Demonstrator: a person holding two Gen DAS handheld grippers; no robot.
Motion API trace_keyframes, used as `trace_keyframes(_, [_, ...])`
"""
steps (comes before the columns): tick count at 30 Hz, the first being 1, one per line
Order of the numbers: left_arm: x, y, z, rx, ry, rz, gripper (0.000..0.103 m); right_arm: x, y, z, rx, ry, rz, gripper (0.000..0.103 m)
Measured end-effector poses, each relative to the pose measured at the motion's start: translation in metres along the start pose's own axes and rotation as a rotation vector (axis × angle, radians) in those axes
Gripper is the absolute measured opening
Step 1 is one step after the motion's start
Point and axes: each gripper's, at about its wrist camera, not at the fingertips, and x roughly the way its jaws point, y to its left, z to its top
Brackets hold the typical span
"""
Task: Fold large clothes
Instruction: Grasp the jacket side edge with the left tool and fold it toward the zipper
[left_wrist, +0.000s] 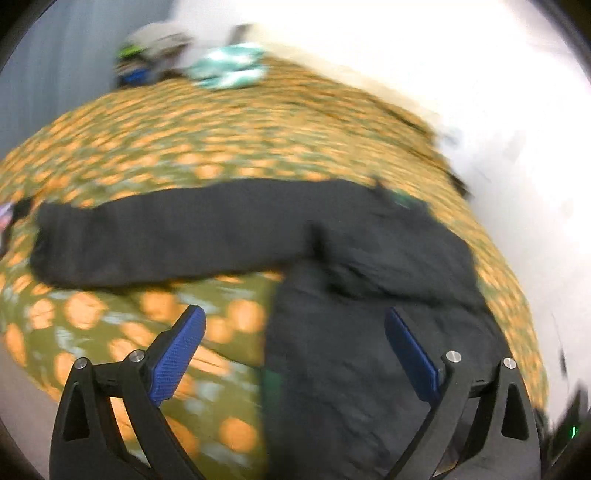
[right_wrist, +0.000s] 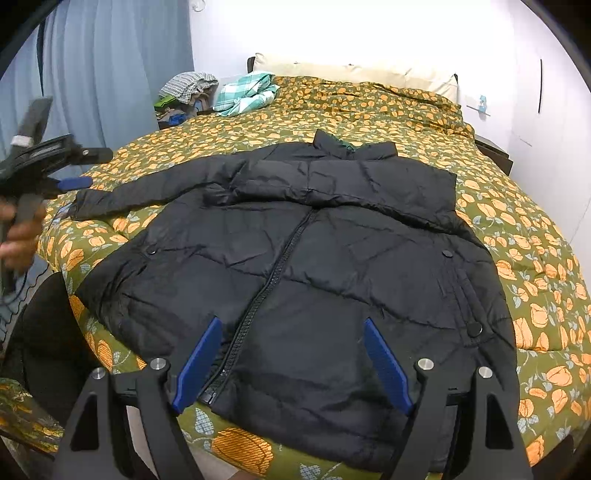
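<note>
A black puffer jacket (right_wrist: 295, 258) lies front up and zipped on the bed. One sleeve (right_wrist: 147, 184) stretches out to the left; the other sleeve (right_wrist: 351, 184) is folded across the chest. My right gripper (right_wrist: 292, 321) hovers open over the jacket's lower hem beside the zip, nothing between its blue pads (right_wrist: 199, 362). My left gripper (right_wrist: 88, 170), held by a hand (right_wrist: 18, 229), is in the air off the bed's left side near the sleeve's cuff. In the blurred left wrist view that gripper (left_wrist: 293, 312) stands wide open and empty above the jacket (left_wrist: 369, 350) and the stretched sleeve (left_wrist: 166, 236).
The bed cover (right_wrist: 517, 240) is olive with orange flowers. Pillows (right_wrist: 351, 72) line the head of the bed. A teal plaid cloth (right_wrist: 247, 92) and a pile of clothes (right_wrist: 184, 92) sit at the far left corner. A blue curtain (right_wrist: 110, 55) hangs on the left.
</note>
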Motion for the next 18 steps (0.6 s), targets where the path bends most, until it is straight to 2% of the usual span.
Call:
trace_keyframes(4, [0.031, 0.081, 0.016, -0.294, 0.043, 0.111, 0.097, -0.001, 0.002, -0.001, -0.007, 0.001, -0.003, 0.08])
trace_keyframes(6, [0.042, 0.107, 0.019, -0.378, 0.053, 0.161, 0.097, -0.001, 0.002, -0.001, -0.007, 0.005, -0.002, 0.08])
trace_keyframes(12, [0.081, 0.161, 0.02, -0.53, 0.108, 0.213, 0.097, 0.001, 0.008, 0.0, -0.016, 0.012, 0.008, 0.08])
trace_keyframes(18, [0.094, 0.181, 0.026, -0.578, 0.076, 0.249, 0.097, 0.001, 0.009, -0.001, -0.017, 0.022, 0.007, 0.08])
